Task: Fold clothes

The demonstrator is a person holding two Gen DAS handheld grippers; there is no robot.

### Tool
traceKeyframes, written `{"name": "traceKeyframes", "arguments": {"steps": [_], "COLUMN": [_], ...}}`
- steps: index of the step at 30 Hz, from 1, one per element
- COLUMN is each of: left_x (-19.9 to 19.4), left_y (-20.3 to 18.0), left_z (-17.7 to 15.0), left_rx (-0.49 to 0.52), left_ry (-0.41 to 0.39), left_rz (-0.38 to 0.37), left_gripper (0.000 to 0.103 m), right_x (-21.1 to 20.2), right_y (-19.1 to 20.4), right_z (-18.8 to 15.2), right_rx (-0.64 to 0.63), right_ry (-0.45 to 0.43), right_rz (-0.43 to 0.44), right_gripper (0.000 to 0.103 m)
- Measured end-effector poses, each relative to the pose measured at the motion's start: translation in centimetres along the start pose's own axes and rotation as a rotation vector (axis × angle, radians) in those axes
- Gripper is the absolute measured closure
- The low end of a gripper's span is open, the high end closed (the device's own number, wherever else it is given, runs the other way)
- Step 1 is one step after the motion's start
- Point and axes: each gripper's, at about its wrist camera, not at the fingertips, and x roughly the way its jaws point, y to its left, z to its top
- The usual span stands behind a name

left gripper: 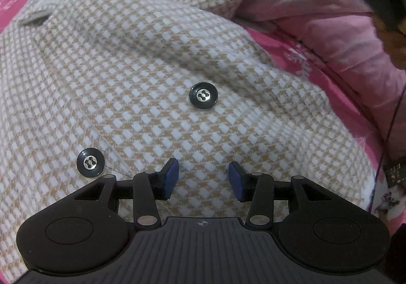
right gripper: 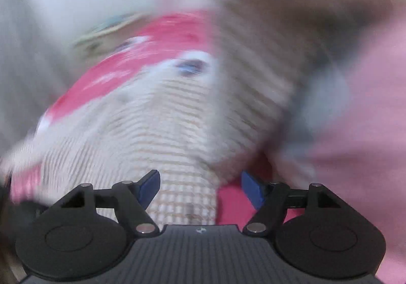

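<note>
In the left wrist view, a beige and white checked jacket [left gripper: 142,73] fills most of the frame from the far left edge across to the right, lying on a bright pink printed bedsheet [left gripper: 299,55] that shows along the upper left and right edges. Low on the left sits one dark button [left gripper: 90,162], with a loose thread trailing from it toward the tool. A second dark button [left gripper: 203,95] lies at centre frame. The buttons face up, so the garment probably lies front side up, ready for its panels to be folded inward. The left gripper [left gripper: 203,178] hangs just over the cloth at lower centre, its jaws apart with nothing between them, likely poised to pinch the front panel. At the upper right, a paler pink cloth [left gripper: 337,37] is bunched beside the jacket, and a dark blurred shape above it cannot be identified.

The right wrist view is heavily smeared by motion. On its left, pink bedsheet shows; through the middle runs a checked strip, seemingly a sleeve [right gripper: 185,157] or edge of the same jacket. The right gripper [right gripper: 200,188] has its jaws apart and empty at lower centre, apparently swinging toward that strip to take hold.
</note>
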Motion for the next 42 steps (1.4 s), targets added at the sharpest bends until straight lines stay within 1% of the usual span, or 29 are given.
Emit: {"name": "traceKeyframes", "arguments": {"steps": [1, 2, 3, 4, 6, 8, 9, 10, 11, 12, 13, 14, 16, 17, 19, 22, 24, 26, 28, 29, 32, 34, 35, 36, 37, 38, 40, 41, 42], "left_x": [0.0, -0.1, -0.2, -0.2, -0.1, 0.0, 0.2, 0.3, 0.5, 0.5, 0.6, 0.7, 0.6, 0.7, 0.9, 0.2, -1.3, -2.8, -2.9, -2.4, 2.7, 8.2, 10.4, 10.7, 10.2, 9.5, 7.7, 7.2, 7.3], "left_y": [-0.1, -0.3, -0.9, -1.0, -1.1, -1.3, -1.3, -1.3, -1.4, -1.4, -1.4, -1.4, -1.3, -1.3, -1.5, -1.7, -1.5, -1.4, -2.0, -2.7, -4.6, -4.8, -4.2, -3.5, -3.2, -2.9, -2.3, -2.1, -2.0], "left_z": [-0.1, -0.3, -0.8, -0.8, -0.8, -1.0, -1.1, -1.1, -1.2, -1.2, -1.2, -1.2, -1.3, -1.3, -1.2, -0.2, 1.2, 3.4, 6.4, 7.9, 11.0, 11.9, 11.9, 11.8, 12.0, 12.4, 12.8, 13.1, 13.7], "left_rx": [0.008, 0.016, 0.022, 0.023, 0.025, 0.030, 0.036, 0.040, 0.045, 0.050, 0.054, 0.059, 0.065, 0.068, 0.089, 0.128, 0.153, 0.159, 0.176, 0.214, 0.349, 0.423, 0.414, 0.371, 0.327, 0.297, 0.252, 0.230, 0.197], "left_ry": [-0.006, -0.012, -0.016, -0.018, -0.020, -0.022, -0.023, -0.021, -0.019, -0.015, -0.010, -0.006, 0.001, 0.002, 0.010, 0.037, 0.002, -0.068, -0.136, -0.178, -0.221, -0.177, -0.148, -0.168, -0.195, -0.188, -0.227, -0.258, -0.266], "left_rz": [0.004, 0.008, 0.011, 0.012, 0.015, 0.017, 0.019, 0.021, 0.024, 0.027, 0.029, 0.031, 0.031, 0.032, 0.035, 0.053, 0.098, 0.109, 0.113, 0.107, 0.155, 0.247, 0.255, 0.238, 0.221, 0.201, 0.135, 0.103, 0.081], "left_gripper": [0.059, 0.059, 0.059, 0.059, 0.059, 0.059, 0.059, 0.059, 0.059, 0.059, 0.059, 0.059, 0.059, 0.059, 0.059, 0.059, 0.060, 0.060, 0.060, 0.060, 0.059, 0.059, 0.058, 0.057, 0.057, 0.058, 0.058, 0.058, 0.058], "right_x": [0.6, 1.1, 1.6, 2.4, 4.2, 4.8, 4.3, 3.6, 2.7, 1.9, 1.4, 1.0, 0.9, 1.2, 1.9, 2.3, 2.1, 1.7, 1.4, 1.4, 1.1, 1.3, 1.4, 1.3, 1.1, 1.0, 0.7, 0.6, 0.5], "right_y": [-0.7, -1.1, -1.2, -1.1, -0.7, 0.1, 0.5, 0.7, 0.6, 0.5, 0.0, -1.1, -3.2, -3.2, -2.3, -1.9, -1.9, -1.9, -1.9, -2.0, -2.2, -2.1, -2.1, -2.1, -2.1, -2.2, -2.4, -2.5, -2.5], "right_z": [-0.1, -0.2, -0.1, 0.2, 1.1, 2.0, 2.5, 3.1, 3.8, 4.2, 4.6, 5.3, 6.4, 6.5, 5.9, 5.5, 5.7, 5.8, 5.8, 5.8, 5.9, 5.8, 5.8, 5.7, 5.5, 5.4, 5.6, 5.6, 5.7], "right_rx": [0.064, 0.099, 0.115, 0.114, 0.066, 0.007, -0.033, -0.078, -0.132, -0.187, -0.224, -0.214, -0.160, -0.182, -0.272, -0.317, -0.327, -0.330, -0.330, -0.326, -0.317, -0.325, -0.329, -0.335, -0.346, -0.355, -0.349, -0.343, -0.341], "right_ry": [-0.019, -0.066, -0.121, -0.164, -0.202, -0.228, -0.259, -0.303, -0.364, -0.419, -0.450, -0.455, -0.440, -0.442, -0.452, -0.452, -0.436, -0.419, -0.404, -0.399, -0.395, -0.384, -0.373, -0.365, -0.366, -0.365, -0.356, -0.351, -0.347], "right_rz": [0.016, 0.022, 0.018, 0.010, -0.009, -0.041, -0.070, -0.116, -0.186, -0.258, -0.318, -0.335, -0.319, -0.337, -0.389, -0.404, -0.390, -0.375, -0.361, -0.354, -0.345, -0.335, -0.325, -0.318, -0.319, -0.315, -0.293, -0.281, -0.271], "right_gripper": [0.029, 0.028, 0.023, 0.018, 0.019, 0.060, 0.087, 0.087, 0.088, 0.090, 0.094, 0.096, 0.098, 0.098, 0.097, 0.097, 0.097, 0.097, 0.096, 0.096, 0.096, 0.094, 0.093, 0.093, 0.093, 0.093, 0.092, 0.092, 0.090]}}
